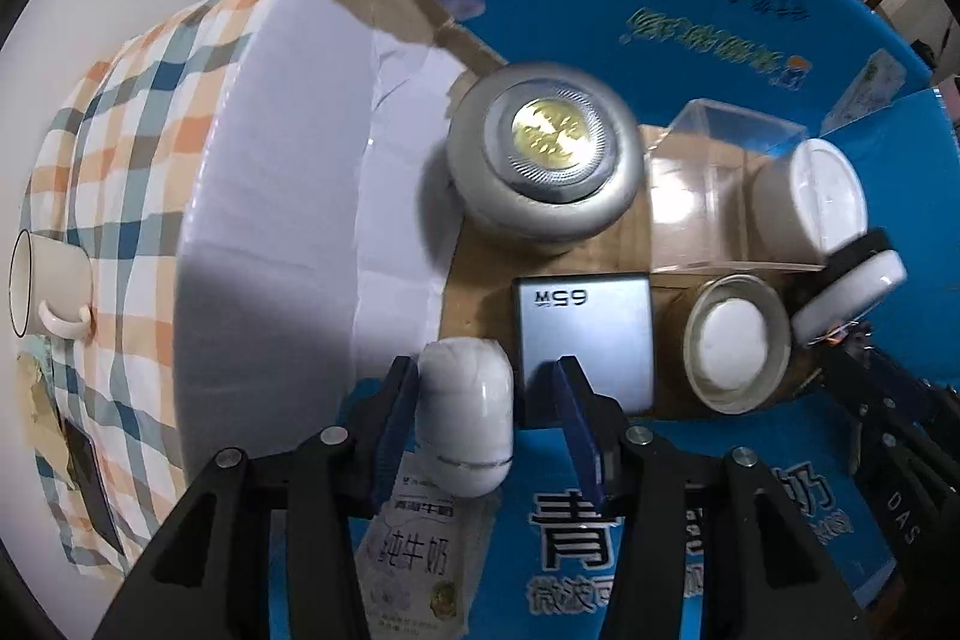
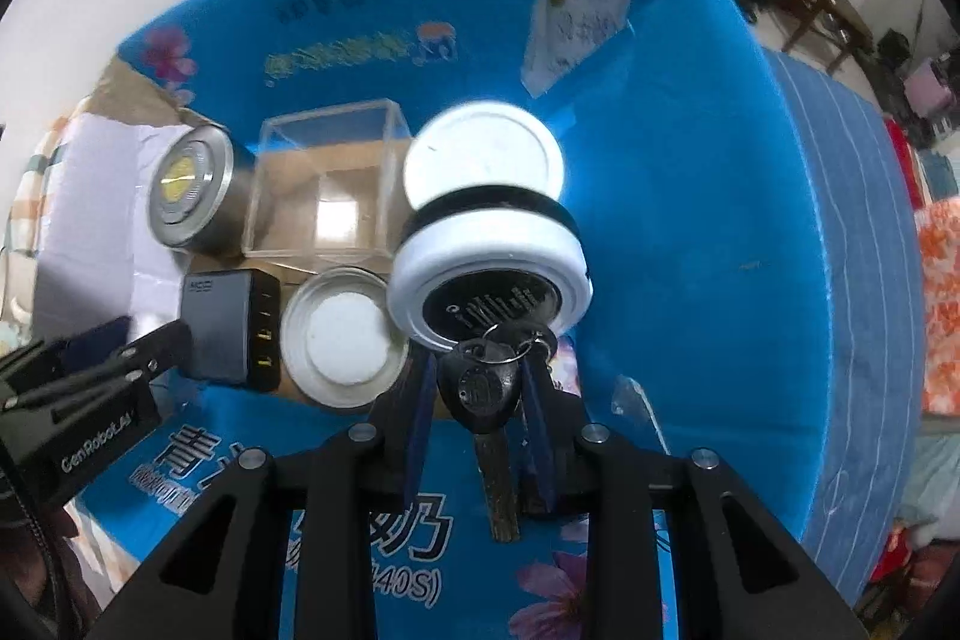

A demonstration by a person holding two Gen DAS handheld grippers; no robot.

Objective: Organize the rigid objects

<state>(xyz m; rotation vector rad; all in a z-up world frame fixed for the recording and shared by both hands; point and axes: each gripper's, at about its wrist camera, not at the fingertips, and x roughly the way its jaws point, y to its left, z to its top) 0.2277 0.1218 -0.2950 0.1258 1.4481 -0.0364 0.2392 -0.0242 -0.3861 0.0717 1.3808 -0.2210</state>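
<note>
Clamped in my left tongs (image 1: pixel 480 388), a white capsule (image 1: pixel 465 418) hangs over the box (image 1: pixel 660 10); right tongs (image 2: pixel 480 394) pinch the key (image 2: pixel 480 394) so the puck (image 2: pixel 489 256) dangles for placing.

I take the charger (image 1: pixel 585 340) in the box (image 1: pixel 660 10) as landmark: behind it stands the round tin (image 1: pixel 543 148), to its right the small dish (image 1: pixel 737 340), behind that dish the clear case (image 1: pixel 720 172), and left of the charger my capsule (image 1: pixel 465 412)
</note>
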